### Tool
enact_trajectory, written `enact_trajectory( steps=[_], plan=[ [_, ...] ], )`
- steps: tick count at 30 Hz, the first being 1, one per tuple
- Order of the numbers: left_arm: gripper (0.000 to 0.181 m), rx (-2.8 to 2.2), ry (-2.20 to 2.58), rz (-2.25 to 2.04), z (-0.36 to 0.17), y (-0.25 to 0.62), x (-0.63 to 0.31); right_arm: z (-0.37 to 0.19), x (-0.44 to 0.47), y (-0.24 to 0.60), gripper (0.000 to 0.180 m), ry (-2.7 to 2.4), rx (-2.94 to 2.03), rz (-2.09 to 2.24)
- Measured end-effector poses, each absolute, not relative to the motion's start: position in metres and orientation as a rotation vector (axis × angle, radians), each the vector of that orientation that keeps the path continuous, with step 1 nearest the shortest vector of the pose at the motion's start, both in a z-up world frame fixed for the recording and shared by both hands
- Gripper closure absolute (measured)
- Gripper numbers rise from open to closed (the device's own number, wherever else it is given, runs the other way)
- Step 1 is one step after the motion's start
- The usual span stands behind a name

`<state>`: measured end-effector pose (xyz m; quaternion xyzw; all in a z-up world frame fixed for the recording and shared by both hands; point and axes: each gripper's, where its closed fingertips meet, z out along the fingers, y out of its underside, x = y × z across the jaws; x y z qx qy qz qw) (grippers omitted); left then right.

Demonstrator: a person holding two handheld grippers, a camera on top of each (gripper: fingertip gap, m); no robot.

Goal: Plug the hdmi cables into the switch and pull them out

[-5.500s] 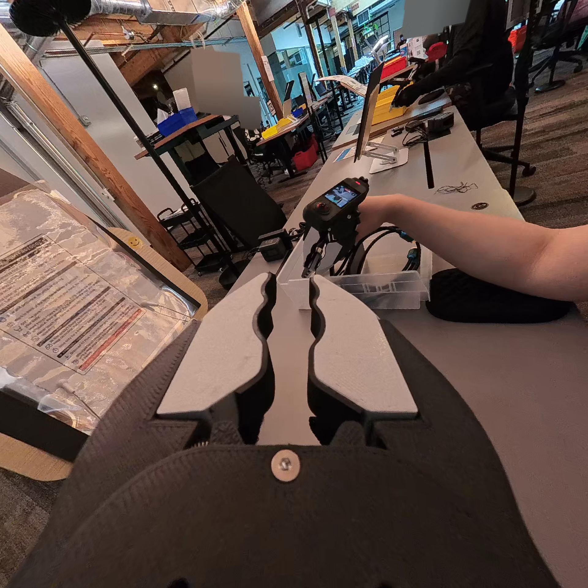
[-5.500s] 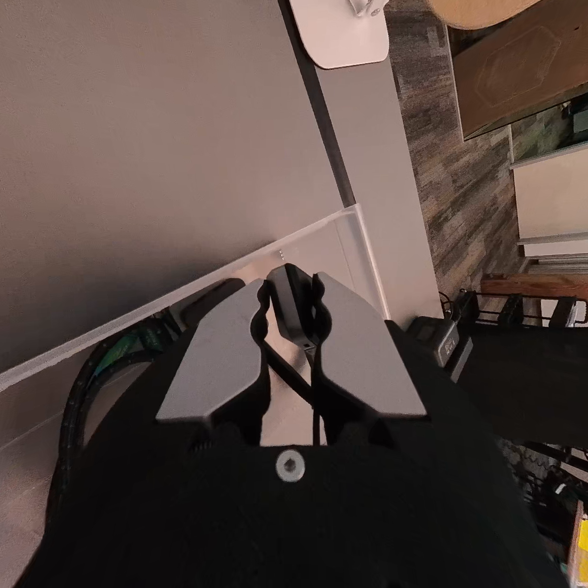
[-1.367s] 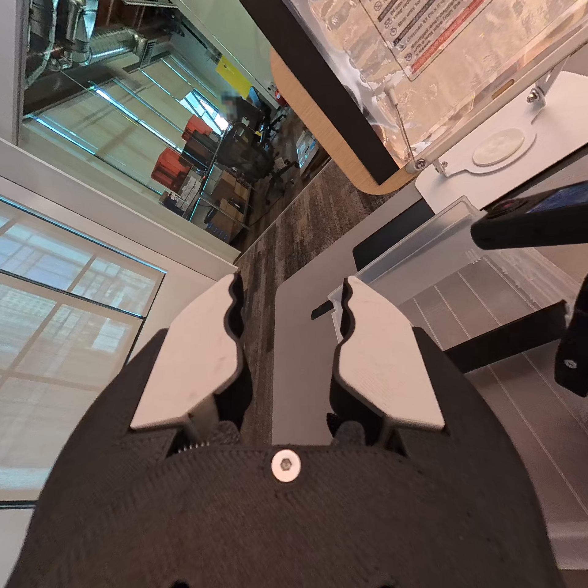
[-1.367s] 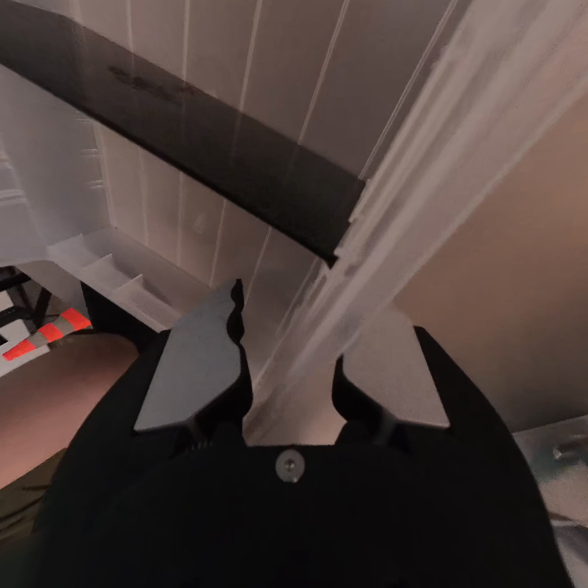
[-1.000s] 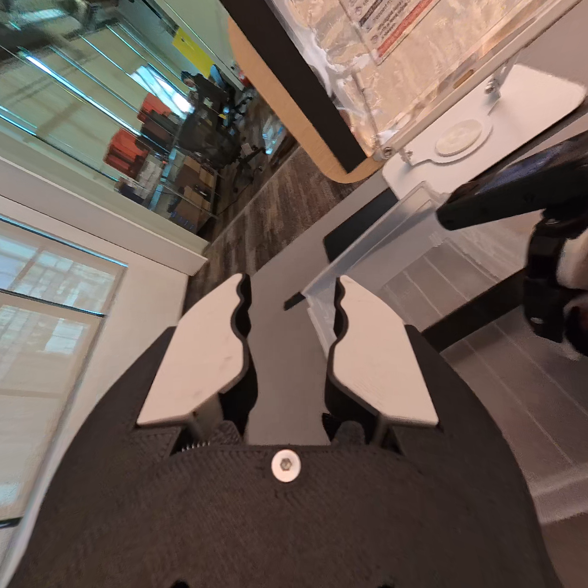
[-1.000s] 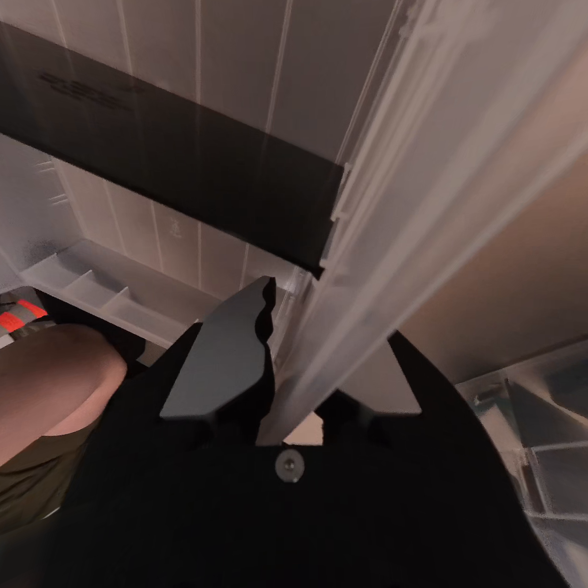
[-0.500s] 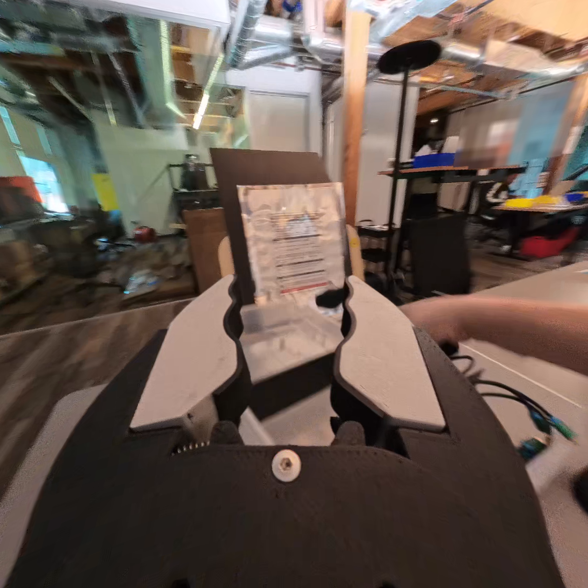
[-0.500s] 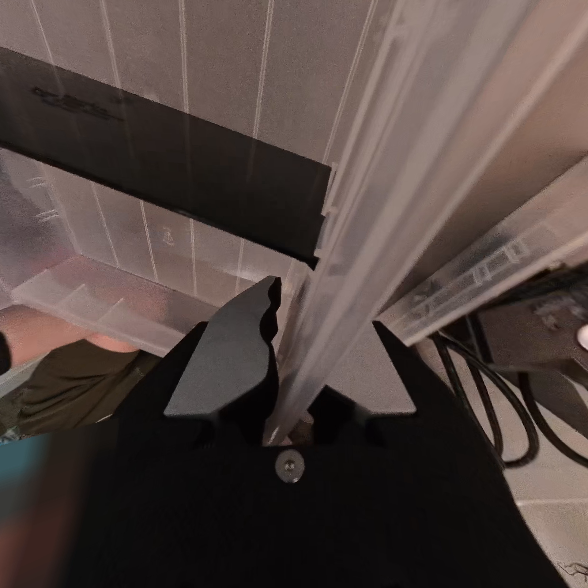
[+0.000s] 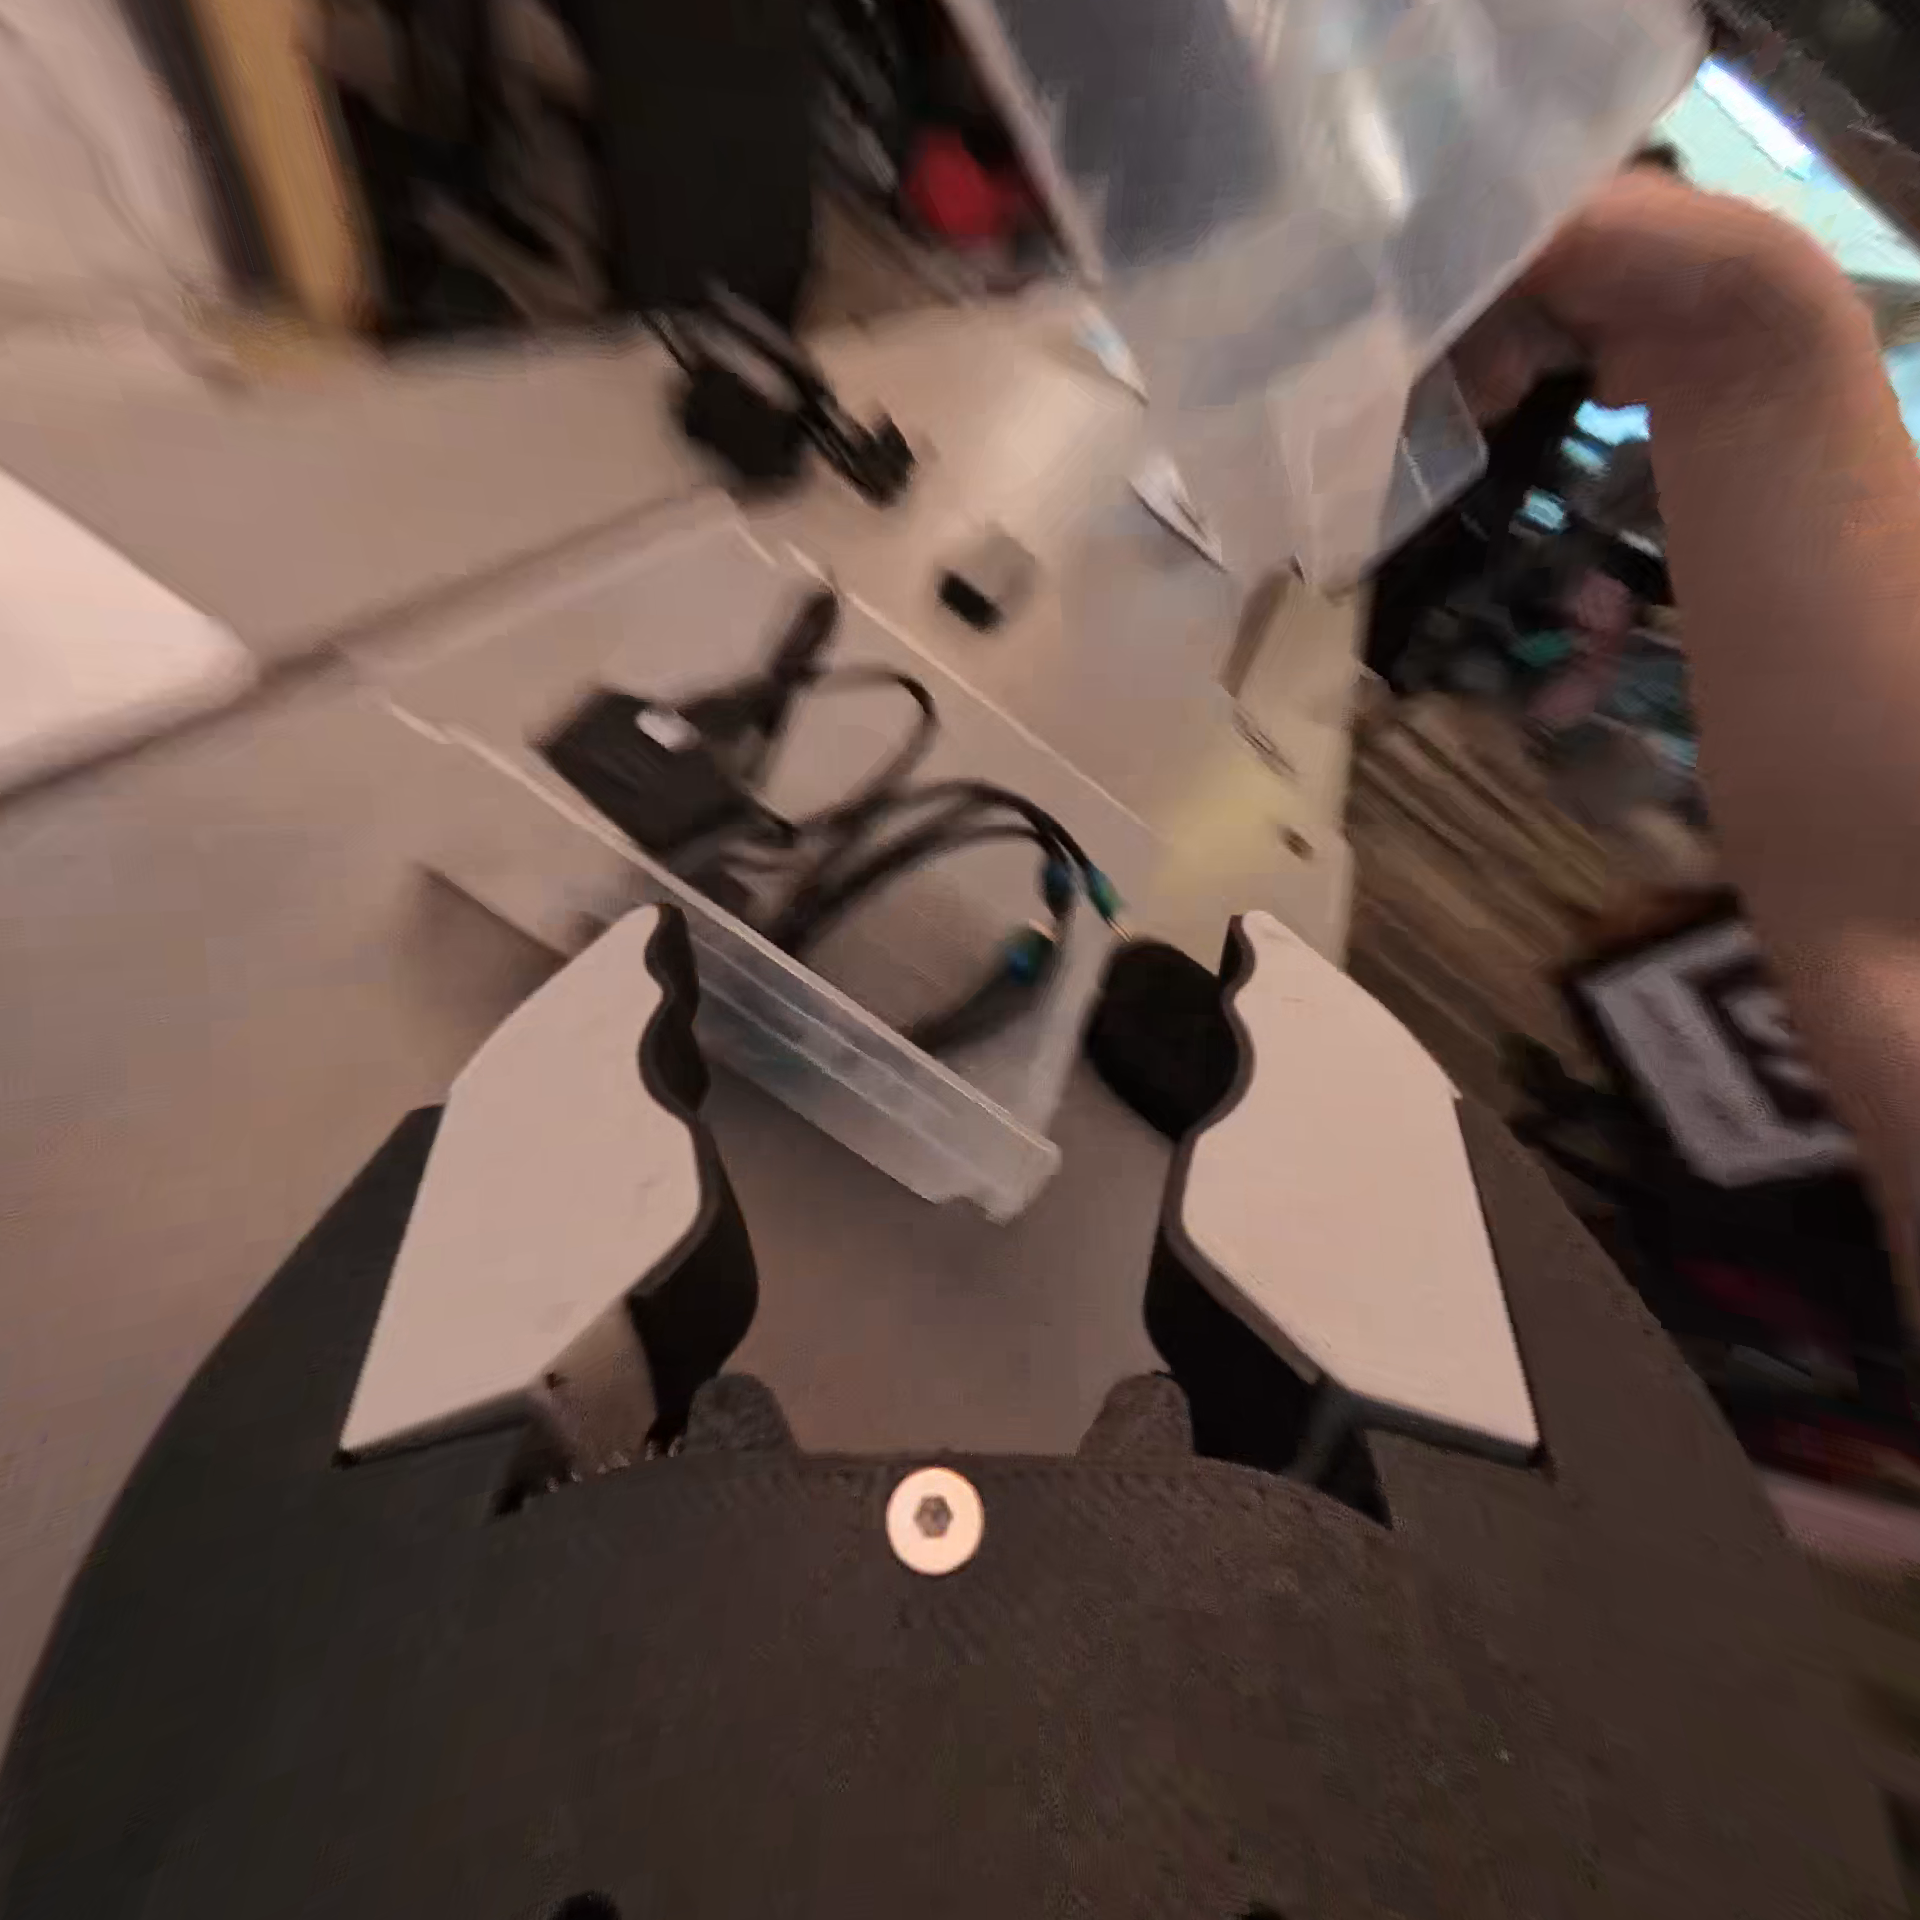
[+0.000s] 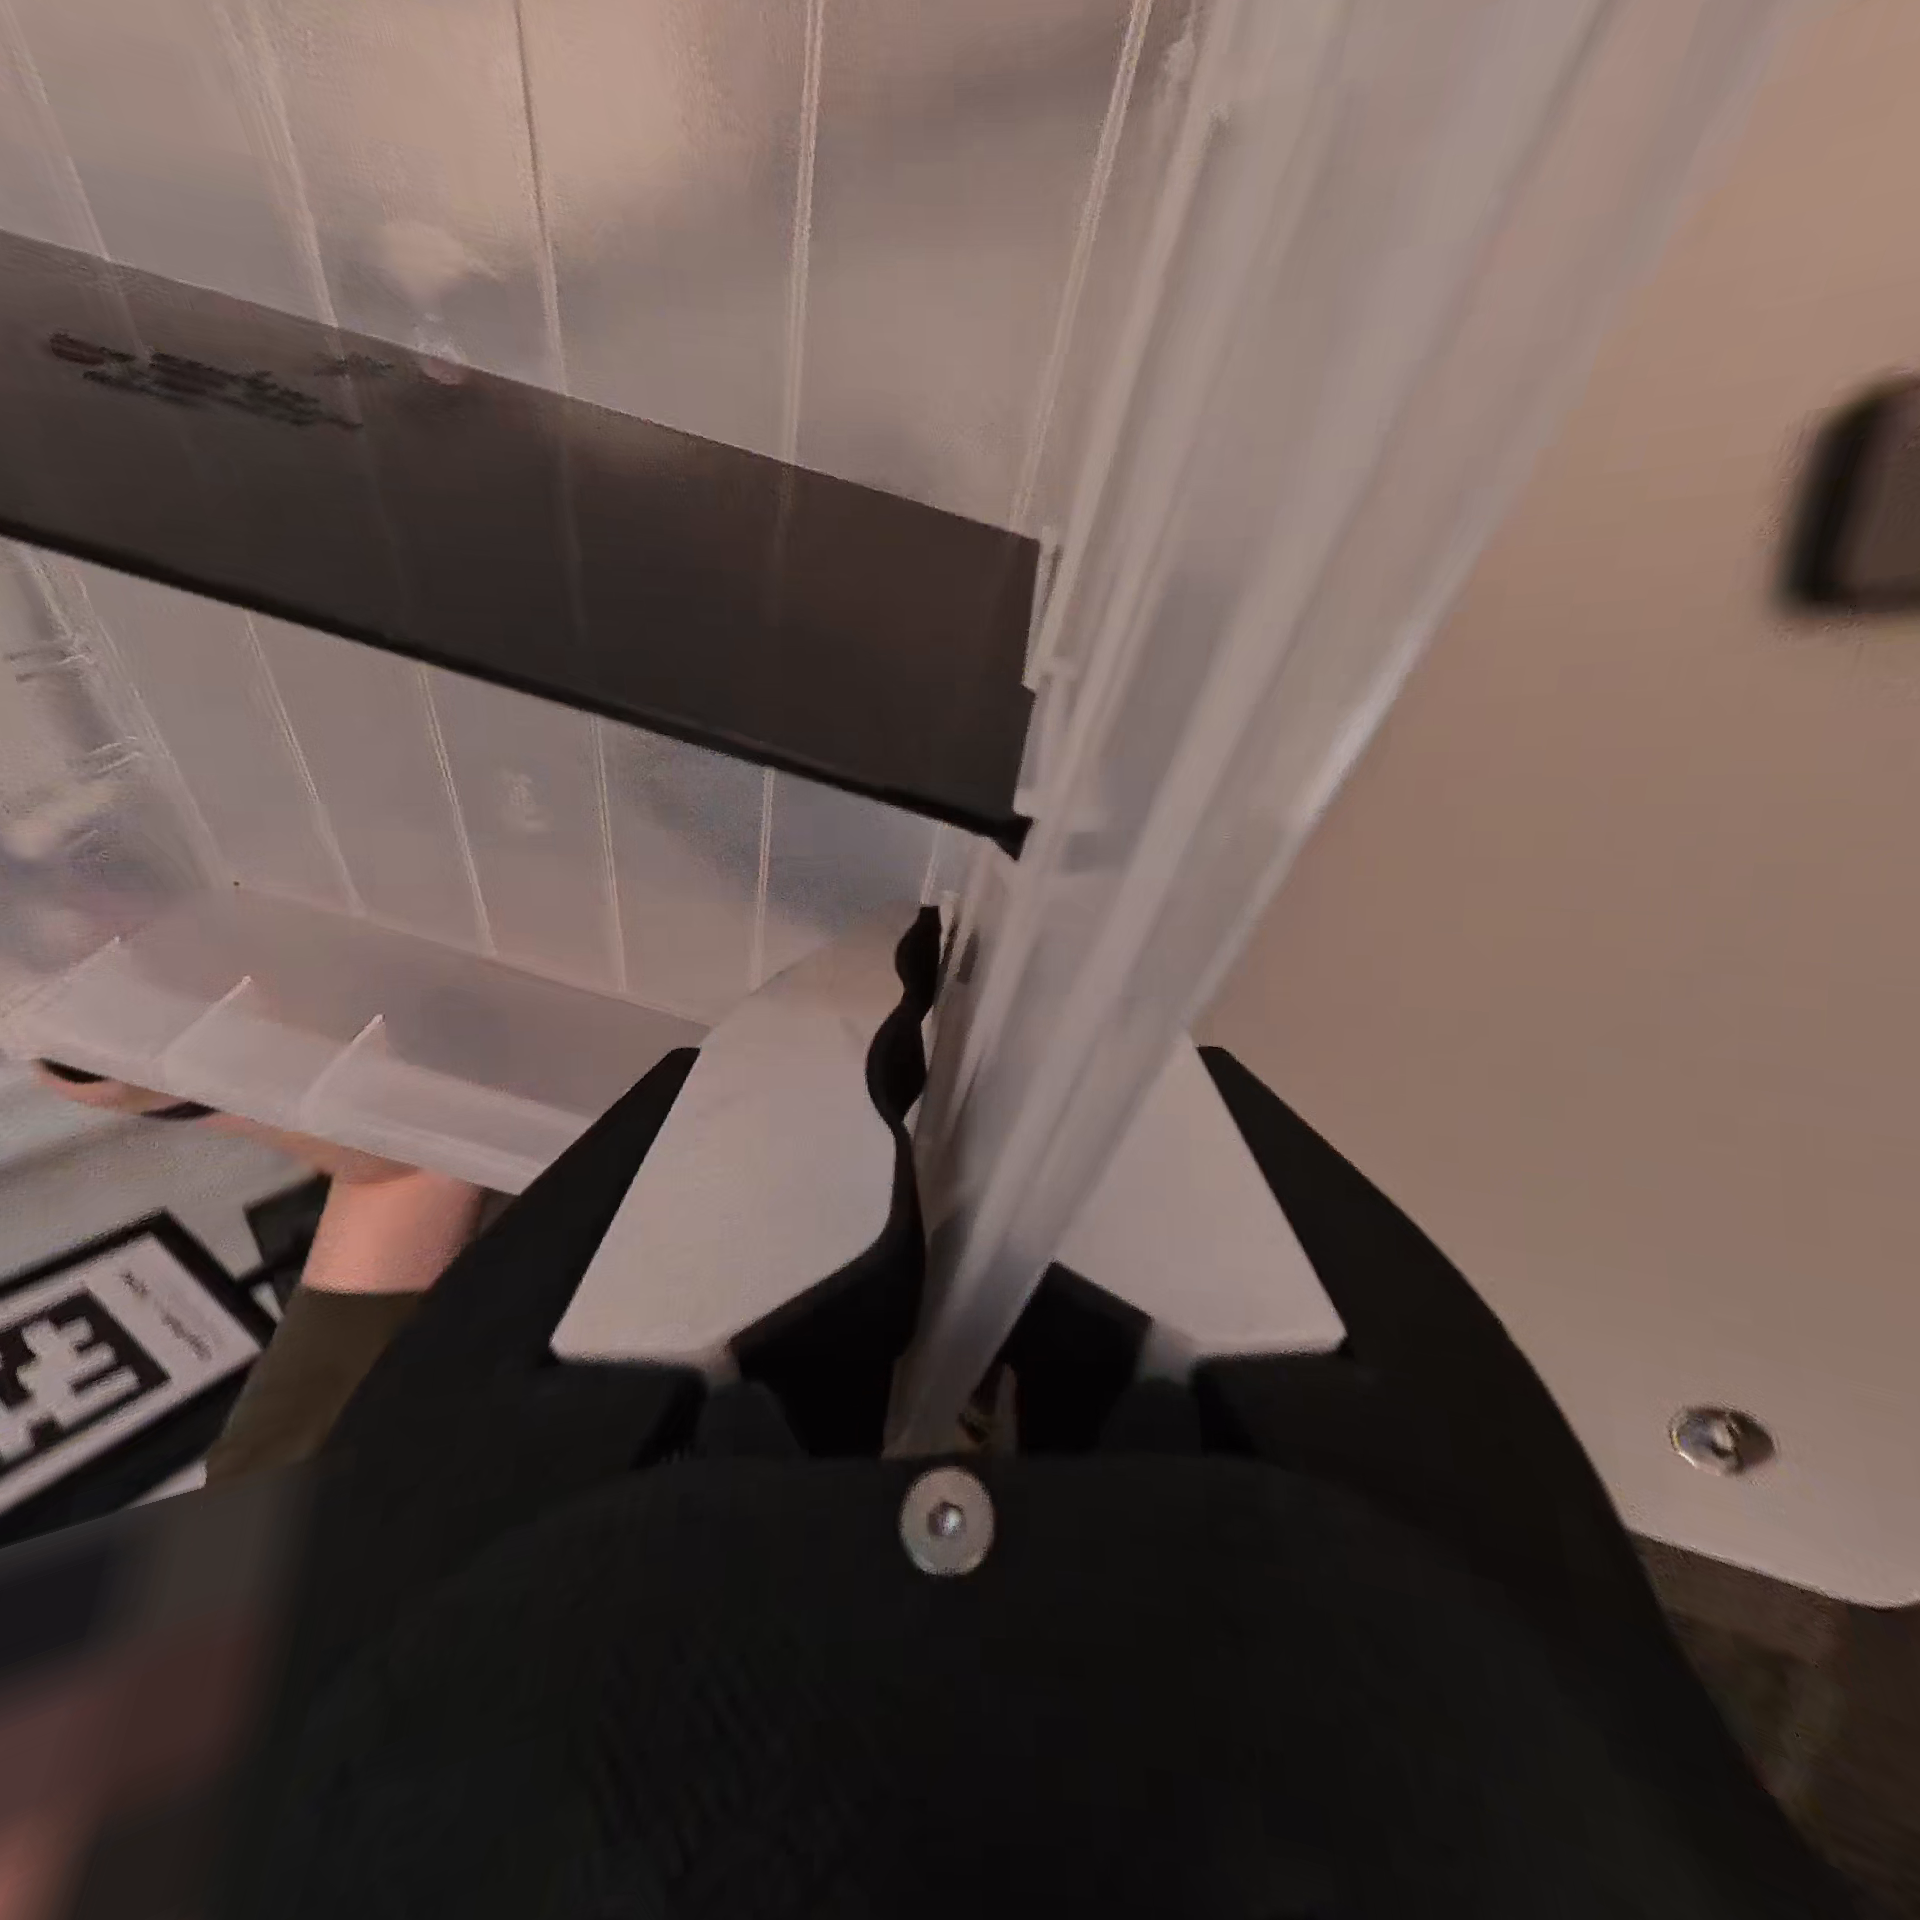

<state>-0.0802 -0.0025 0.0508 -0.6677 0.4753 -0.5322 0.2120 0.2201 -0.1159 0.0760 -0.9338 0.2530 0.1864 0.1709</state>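
In the blurred left wrist view, a black HDMI switch (image 9: 634, 758) lies in an open clear plastic box (image 9: 862, 1070) with black cables (image 9: 894, 821) that end in blue-green plugs (image 9: 1060, 894). My left gripper (image 9: 945, 935) is open and empty, above the box's near wall. My right gripper (image 10: 940, 935) is shut on the rim of the box's clear lid (image 10: 727, 260), which has a black strip (image 10: 623, 603) across it. The lid (image 9: 1299, 208) is held up in the air at the top right of the left wrist view, next to a person's arm (image 9: 1766, 520).
The box stands on a grey table (image 9: 156, 987). A black pad (image 9: 1153, 1029) lies beside the box by my left gripper's right finger. A white stand base (image 10: 1558, 935) is behind the lid. Cluttered floor lies to the right (image 9: 1507, 831).
The left view swung from facing the room down onto the open box, and its jaws spread wider. The right gripper closed on the lid's rim and has kept hold of it.
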Motion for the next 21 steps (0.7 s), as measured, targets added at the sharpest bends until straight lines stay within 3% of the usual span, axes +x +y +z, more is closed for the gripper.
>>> enact_trajectory(
  steps=[4, 11, 12, 14, 15, 20, 21],
  plan=[
    [0.075, -2.158, 1.46, -1.556, -0.037, -0.025, -0.034, 0.034, 0.286, -0.188, 0.176, 0.976, -2.543, 0.479],
    [0.084, -2.259, 1.674, -1.1, -0.104, -0.033, -0.028, -0.052, 0.325, -0.267, 0.176, 1.171, -2.514, 0.494],
    [0.067, -2.275, 1.716, -1.035, -0.11, -0.032, -0.032, -0.062, 0.326, -0.272, 0.176, 1.174, -2.531, 0.492],
    [0.071, -2.295, 1.746, -1.023, -0.111, -0.031, -0.037, -0.08, 0.321, -0.278, 0.176, 1.159, -2.575, 0.505],
    [0.075, -2.294, 1.764, -1.019, -0.109, -0.031, -0.039, -0.087, 0.318, -0.278, 0.176, 1.142, -2.6, 0.509],
    [0.142, -2.328, 1.911, -1.087, -0.095, -0.028, -0.073, -0.106, 0.295, -0.263, 0.176, 1.023, -2.722, 0.472],
    [0.146, -2.353, 1.918, -1.057, -0.094, -0.021, -0.084, -0.109, 0.288, -0.258, 0.176, 1.002, -2.742, 0.473]
  ],
)
